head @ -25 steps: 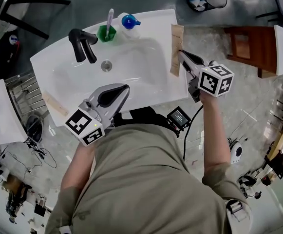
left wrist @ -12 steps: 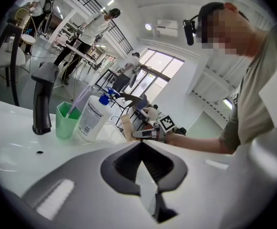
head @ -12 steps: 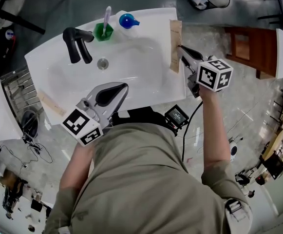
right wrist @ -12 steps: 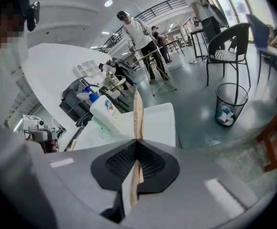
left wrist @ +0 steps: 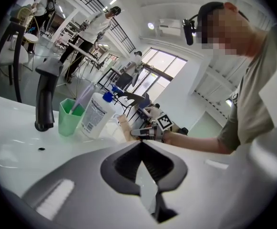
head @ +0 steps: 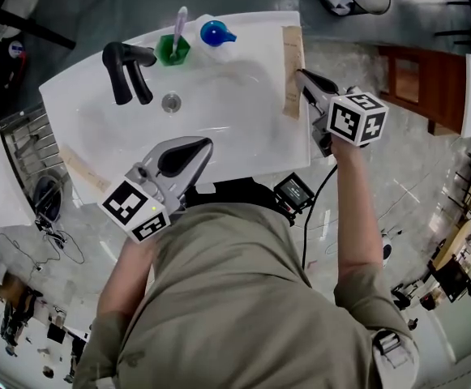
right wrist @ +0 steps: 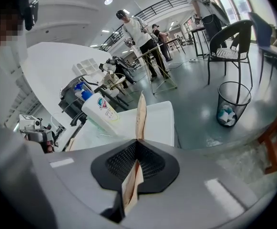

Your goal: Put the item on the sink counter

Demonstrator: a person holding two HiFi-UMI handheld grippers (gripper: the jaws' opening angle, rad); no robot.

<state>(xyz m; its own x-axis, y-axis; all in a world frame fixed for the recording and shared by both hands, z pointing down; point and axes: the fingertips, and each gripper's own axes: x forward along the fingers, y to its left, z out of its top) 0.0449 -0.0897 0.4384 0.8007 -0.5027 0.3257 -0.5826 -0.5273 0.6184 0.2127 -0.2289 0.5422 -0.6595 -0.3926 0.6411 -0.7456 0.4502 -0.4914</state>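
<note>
No legible text, print on the white bottle [right wrist: 102, 111] label too blurred to read

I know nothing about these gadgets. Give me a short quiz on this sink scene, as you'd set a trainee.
1. True or false: the left gripper holds the green cup.
2. What is the right gripper clamped on? A) the tan flat strip; B) a sponge; C) a towel.
3. Fill the gap: the bottle beside the cup has a ____ cap.

Key: 1 false, its jaws are together on nothing; 2 A; 3 blue.
</note>
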